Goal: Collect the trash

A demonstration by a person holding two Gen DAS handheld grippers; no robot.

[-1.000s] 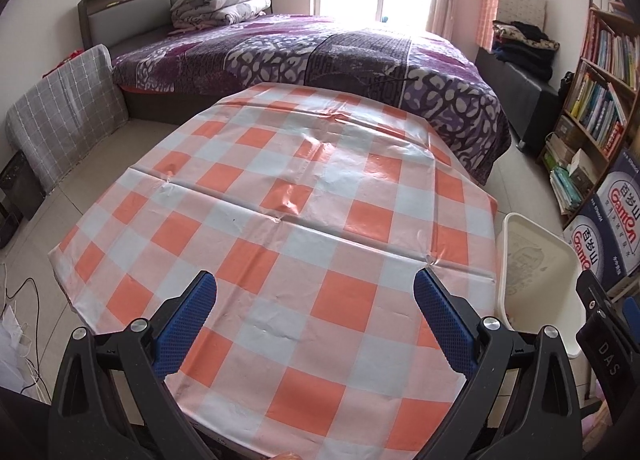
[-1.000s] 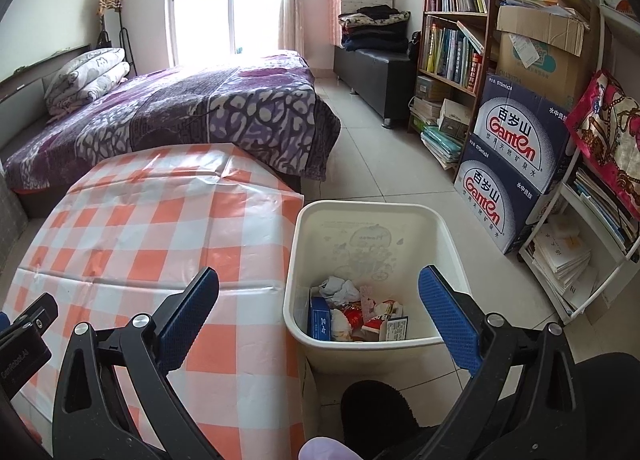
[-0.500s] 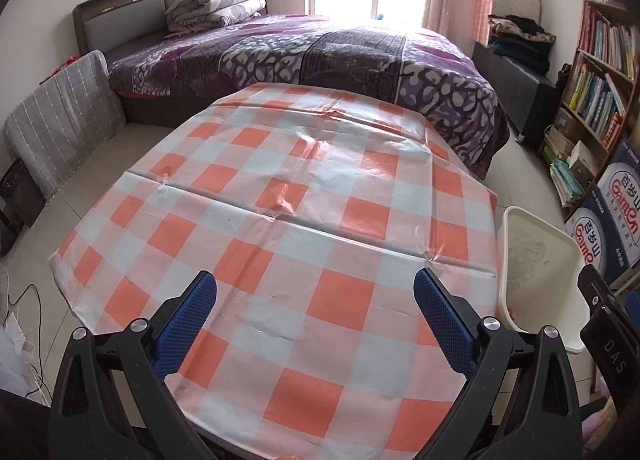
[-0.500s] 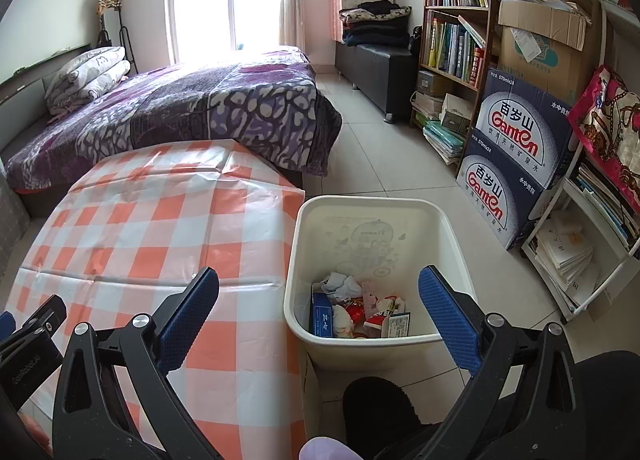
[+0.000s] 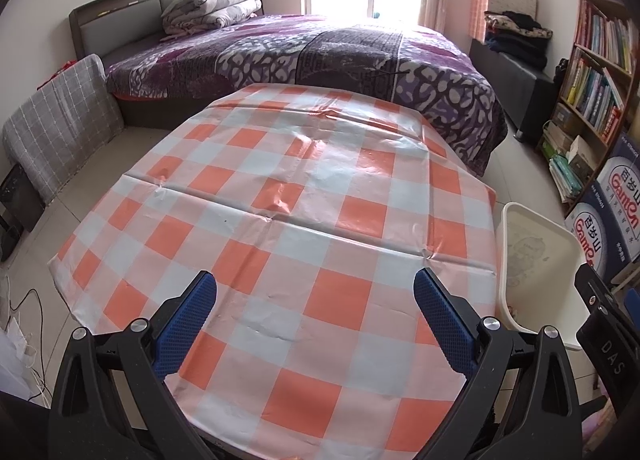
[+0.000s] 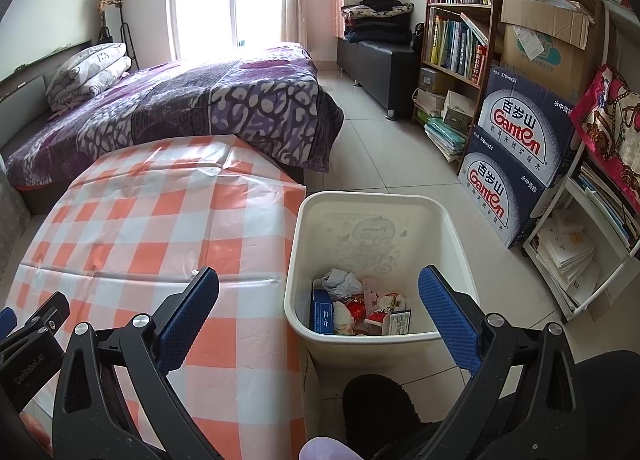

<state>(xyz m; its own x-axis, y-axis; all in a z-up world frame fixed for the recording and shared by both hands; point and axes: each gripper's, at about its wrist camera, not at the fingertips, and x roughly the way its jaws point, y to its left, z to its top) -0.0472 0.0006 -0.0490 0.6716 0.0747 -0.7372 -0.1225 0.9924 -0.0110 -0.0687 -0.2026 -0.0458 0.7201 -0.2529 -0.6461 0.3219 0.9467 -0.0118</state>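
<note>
Beyond the far edge of the bench (image 5: 288,219) stands a bed (image 5: 320,55) under a purple patterned cover; the bench itself carries an orange-and-white checked cloth (image 6: 132,219). Just beside the bench's right edge, on the tiled floor (image 6: 384,155), sits a white bin (image 6: 452,236) holding the collected trash (image 6: 360,304): crumpled paper, a blue box, red wrappers. Left gripper (image 5: 316,320) hovers over the near edge of the bench, jaws spread wide, nothing between them. Right gripper (image 6: 320,308) hangs above the bin's near rim, jaws likewise apart and empty.
</note>
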